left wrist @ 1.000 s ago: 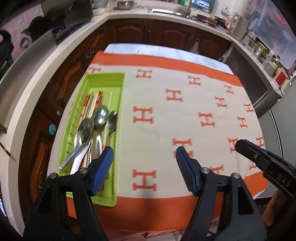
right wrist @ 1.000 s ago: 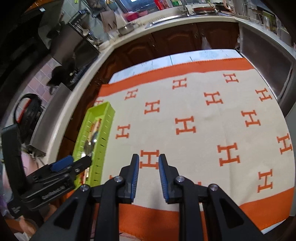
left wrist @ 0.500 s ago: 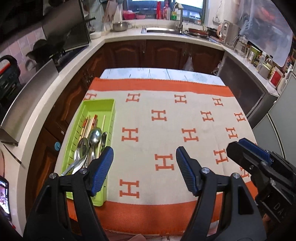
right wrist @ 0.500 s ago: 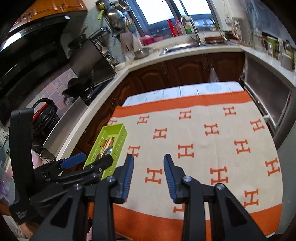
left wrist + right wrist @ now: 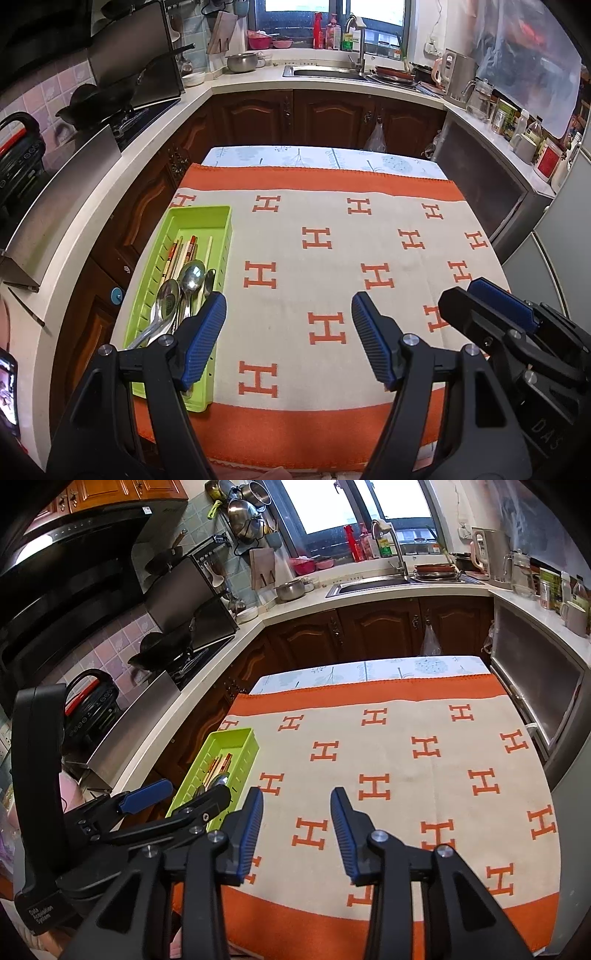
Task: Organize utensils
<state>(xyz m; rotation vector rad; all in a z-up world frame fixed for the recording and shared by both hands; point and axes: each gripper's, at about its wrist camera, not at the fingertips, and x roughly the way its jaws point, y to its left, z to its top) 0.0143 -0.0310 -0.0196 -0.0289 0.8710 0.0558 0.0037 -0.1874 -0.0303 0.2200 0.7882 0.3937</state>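
Note:
A lime green utensil tray lies along the left side of the table, also seen as the tray in the right wrist view. Inside it are metal spoons and several chopsticks, all pointing lengthwise. My left gripper hangs open above the near edge, its left finger over the tray's near end. My right gripper is open and empty over the cloth; it also shows at the right as the right gripper. Nothing is held.
An orange-bordered cream cloth with H marks covers the table. Dark wood cabinets and a white counter with a sink wrap around the far side. A stove with a wok stands at the left. A steel appliance stands at the right.
Both grippers have pulled up and back from the table, so more of the kitchen shows. The right gripper's fingers have spread from nearly closed to open. The tray and utensils have not moved.

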